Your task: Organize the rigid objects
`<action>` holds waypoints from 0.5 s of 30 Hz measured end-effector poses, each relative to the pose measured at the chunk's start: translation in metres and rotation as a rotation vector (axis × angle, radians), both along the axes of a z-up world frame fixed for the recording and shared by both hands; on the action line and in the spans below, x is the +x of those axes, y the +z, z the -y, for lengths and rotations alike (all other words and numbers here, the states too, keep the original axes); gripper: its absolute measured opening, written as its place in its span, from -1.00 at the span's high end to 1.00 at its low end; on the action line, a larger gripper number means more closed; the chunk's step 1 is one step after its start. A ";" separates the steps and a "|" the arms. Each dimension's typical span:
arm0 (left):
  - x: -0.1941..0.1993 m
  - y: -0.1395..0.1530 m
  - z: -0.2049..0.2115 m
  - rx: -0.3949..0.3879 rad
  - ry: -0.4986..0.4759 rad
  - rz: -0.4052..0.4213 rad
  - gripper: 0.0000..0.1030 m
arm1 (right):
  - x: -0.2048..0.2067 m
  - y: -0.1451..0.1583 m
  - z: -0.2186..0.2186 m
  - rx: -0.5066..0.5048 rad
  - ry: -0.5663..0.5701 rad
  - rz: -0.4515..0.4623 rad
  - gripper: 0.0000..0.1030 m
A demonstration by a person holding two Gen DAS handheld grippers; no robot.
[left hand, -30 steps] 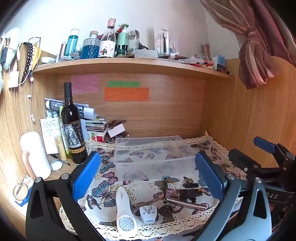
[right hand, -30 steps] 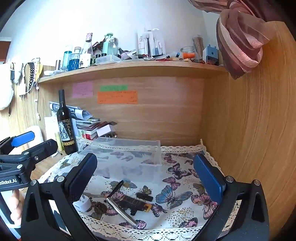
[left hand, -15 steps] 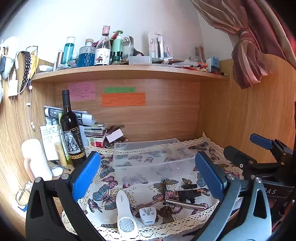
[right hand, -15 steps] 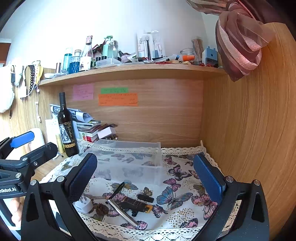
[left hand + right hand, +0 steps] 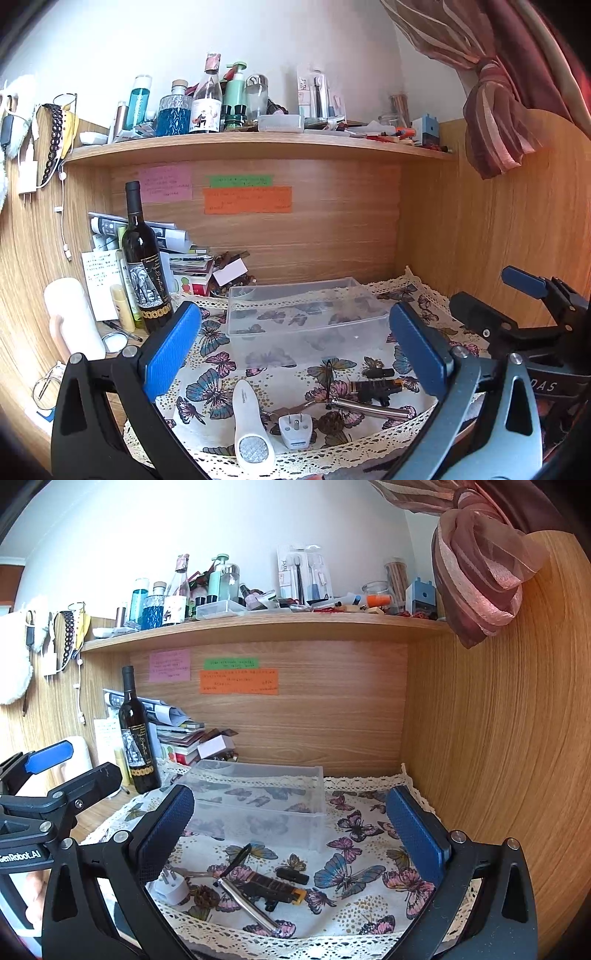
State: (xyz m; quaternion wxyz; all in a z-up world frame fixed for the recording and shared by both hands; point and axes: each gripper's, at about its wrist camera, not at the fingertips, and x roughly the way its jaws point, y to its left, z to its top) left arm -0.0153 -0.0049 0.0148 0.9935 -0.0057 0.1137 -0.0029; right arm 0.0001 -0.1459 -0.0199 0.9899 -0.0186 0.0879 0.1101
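Observation:
A clear plastic box [image 5: 295,314] stands on the butterfly cloth; it also shows in the right wrist view [image 5: 258,797]. In front of it lie a white foot file [image 5: 249,421], a white plug adapter [image 5: 295,430], a silver pen [image 5: 369,406], a black and brown toy gun [image 5: 375,387] and a small black piece [image 5: 376,372]. The right wrist view shows the pen [image 5: 247,904], the gun [image 5: 273,886], the adapter [image 5: 173,888] and the black piece [image 5: 293,875]. My left gripper [image 5: 295,354] is open and empty above the front objects. My right gripper [image 5: 291,838] is open and empty.
A dark wine bottle [image 5: 144,266] stands left of the box beside stacked books and papers [image 5: 188,258]. A white cylinder [image 5: 72,317] stands at the far left. A shelf [image 5: 258,144] crowded with bottles runs overhead. A wooden wall [image 5: 498,738] closes the right side.
Both grippers have drawn back and tilted up slightly, so the box and objects sit lower in view. Both stay open and nothing on the cloth has moved.

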 end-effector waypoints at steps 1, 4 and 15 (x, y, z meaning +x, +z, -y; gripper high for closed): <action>0.000 0.000 0.000 0.000 0.001 0.001 -1.00 | 0.000 0.000 0.000 0.001 0.000 0.000 -1.00; 0.000 0.001 -0.001 -0.004 0.003 0.001 -1.00 | 0.000 0.000 0.000 0.000 0.001 0.000 -1.00; 0.000 0.001 -0.002 -0.004 0.002 0.000 -1.00 | 0.000 0.001 0.000 -0.001 0.003 0.005 -1.00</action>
